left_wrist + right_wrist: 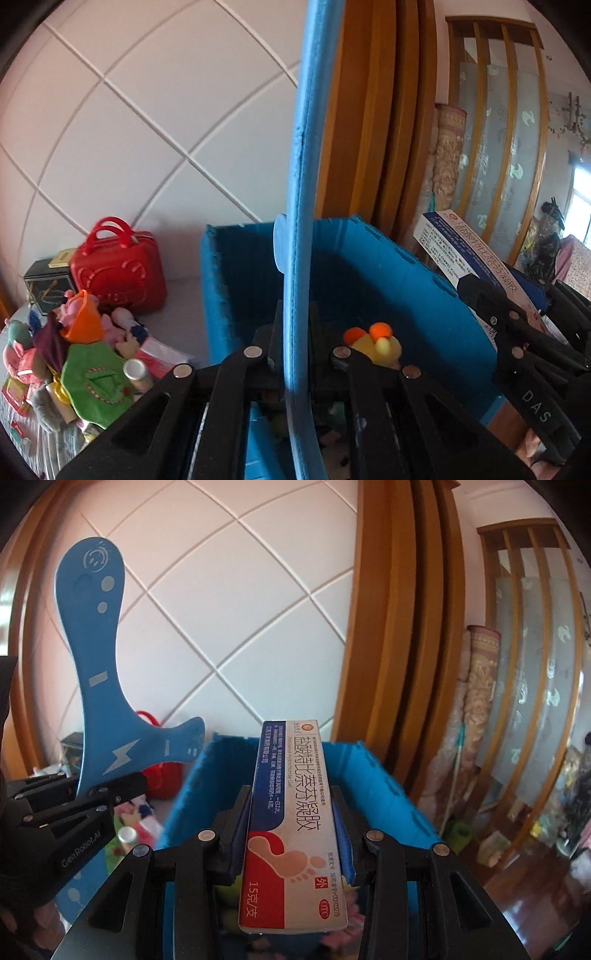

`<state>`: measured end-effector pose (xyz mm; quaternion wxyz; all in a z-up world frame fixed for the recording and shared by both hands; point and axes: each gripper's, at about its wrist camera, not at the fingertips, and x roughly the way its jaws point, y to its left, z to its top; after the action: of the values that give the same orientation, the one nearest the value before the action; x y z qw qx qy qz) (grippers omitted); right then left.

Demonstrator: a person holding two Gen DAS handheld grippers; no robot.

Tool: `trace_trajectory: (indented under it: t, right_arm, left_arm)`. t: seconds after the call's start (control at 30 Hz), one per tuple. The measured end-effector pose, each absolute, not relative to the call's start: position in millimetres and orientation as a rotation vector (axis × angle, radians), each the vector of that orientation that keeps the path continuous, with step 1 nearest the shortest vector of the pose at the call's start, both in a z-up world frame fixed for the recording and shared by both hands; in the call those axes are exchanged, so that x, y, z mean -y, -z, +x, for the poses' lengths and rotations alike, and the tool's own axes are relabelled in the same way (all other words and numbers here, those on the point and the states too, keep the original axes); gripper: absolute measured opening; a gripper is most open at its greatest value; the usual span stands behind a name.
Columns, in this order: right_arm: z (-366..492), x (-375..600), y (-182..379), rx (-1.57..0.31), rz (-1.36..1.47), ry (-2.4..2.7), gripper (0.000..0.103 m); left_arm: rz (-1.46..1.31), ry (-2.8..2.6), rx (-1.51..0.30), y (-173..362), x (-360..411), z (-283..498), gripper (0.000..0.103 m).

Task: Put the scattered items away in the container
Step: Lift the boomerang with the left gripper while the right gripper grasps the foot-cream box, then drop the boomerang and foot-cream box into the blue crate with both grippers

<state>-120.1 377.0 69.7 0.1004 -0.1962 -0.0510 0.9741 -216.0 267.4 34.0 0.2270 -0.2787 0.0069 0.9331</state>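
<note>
Blue foam bin (424, 295) open just ahead, low. Blue foam boomerang (96, 672) pinched edge-on in fully shut left gripper (295, 332); ointment box (295, 812) clamped lengthwise in part-open right gripper (291, 834). Best carried over the rim, lowered inside, released one at a time, clear of the plush duck (376, 343).

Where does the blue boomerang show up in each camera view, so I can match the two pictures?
Left wrist view: the blue boomerang runs edge-on up the centre, clamped in the left hand-held gripper.
Right wrist view: upper left, flat face showing.
Shared landmark: the blue bin behind it.
</note>
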Motion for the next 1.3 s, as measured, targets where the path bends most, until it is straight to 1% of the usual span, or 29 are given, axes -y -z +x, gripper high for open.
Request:
trace_trajectory:
  t: [0.1,0.23,0.4,0.57,0.63,0.67,0.7,0.73,0.77,0.8,0.83,0.9,0.93,0.97,1.0,1.03,1.07,1.13,1.2,1.23,1.27,1.3]
  right_arm:
    - [-140,-434,-50,0.159,-0.703,-2.851,0.039]
    - [-159,-486,-10,0.117,-0.871,-2.832,0.039]
    - [-165,-529,18,0.069,-0.976,-2.836,0.039]
    - [-166,-543,25,0.065,-0.998,-2.857,0.039]
    - [-166,-546,25,0.064,-1.0,-2.867,0.039]
    - [-166,-547,24,0.063,-1.0,-2.87,0.039]
    - [-166,-549,24,0.062,-0.998,-2.872,0.039]
    - [-166,-550,25,0.059,-0.997,-2.873,0.039]
    - [-166,-551,25,0.055,-0.997,-2.877,0.039]
    - [-166,-553,25,0.047,-0.999,-2.881,0.039]
    - [-166,-554,24,0.04,-1.0,-2.884,0.04]
    - [-166,-554,22,0.049,-0.99,-2.886,0.043]
    - [-165,-554,21,0.053,-0.983,-2.887,0.048]
    - [-165,-556,20,0.052,-0.978,-2.888,0.055]
    - [-164,-557,19,0.05,-0.971,-2.888,0.059]
    - [-163,-558,18,0.048,-0.959,-2.889,0.066]
    - [-161,-557,16,0.046,-0.947,-2.896,0.068]
    - [-154,-558,12,0.036,-0.917,-2.911,0.072]
    - [-147,-560,9,0.027,-0.889,-2.927,0.081]
    - [-144,-559,7,0.025,-0.874,-2.936,0.088]
    - [-140,-558,5,0.025,-0.862,-2.943,0.09]
    - [-136,-557,4,0.026,-0.847,-2.949,0.09]
  left_arm:
    - [-0.938,-2.493,-0.083,-9,-325,-224,0.008]
    - [-1.097,-2.457,-0.151,22,-370,-230,0.008]
    - [-1.208,-2.427,-0.214,47,-402,-227,0.008]
    - [-1.242,-2.438,-0.292,56,-419,-213,0.008]
    - [-1.26,-2.442,-0.304,59,-423,-213,0.01]
    - [-1.271,-2.448,-0.305,59,-425,-216,0.015]
    - [-1.28,-2.455,-0.303,61,-424,-219,0.026]
    - [-1.282,-2.463,-0.3,63,-425,-219,0.032]
    - [-1.28,-2.472,-0.299,64,-425,-219,0.041]
    - [-1.275,-2.483,-0.301,64,-425,-217,0.045]
    - [-1.269,-2.493,-0.303,64,-425,-217,0.046]
    - [-1.263,-2.498,-0.302,63,-425,-215,0.047]
    - [-1.261,-2.497,-0.294,62,-424,-214,0.048]
    - [-1.261,-2.493,-0.288,63,-424,-215,0.05]
    - [-1.26,-2.488,-0.282,62,-424,-214,0.054]
    - [-1.256,-2.484,-0.277,62,-423,-213,0.056]
    - [-1.249,-2.488,-0.281,62,-422,-210,0.058]
    - [-1.224,-2.504,-0.294,61,-422,-208,0.059]
    - [-1.214,-2.507,-0.277,60,-419,-206,0.059]
    - [-1.207,-2.511,-0.269,59,-417,-204,0.059]
    - [-1.198,-2.519,-0.26,57,-414,-201,0.059]
    - [-1.183,-2.53,-0.252,55,-412,-198,0.059]
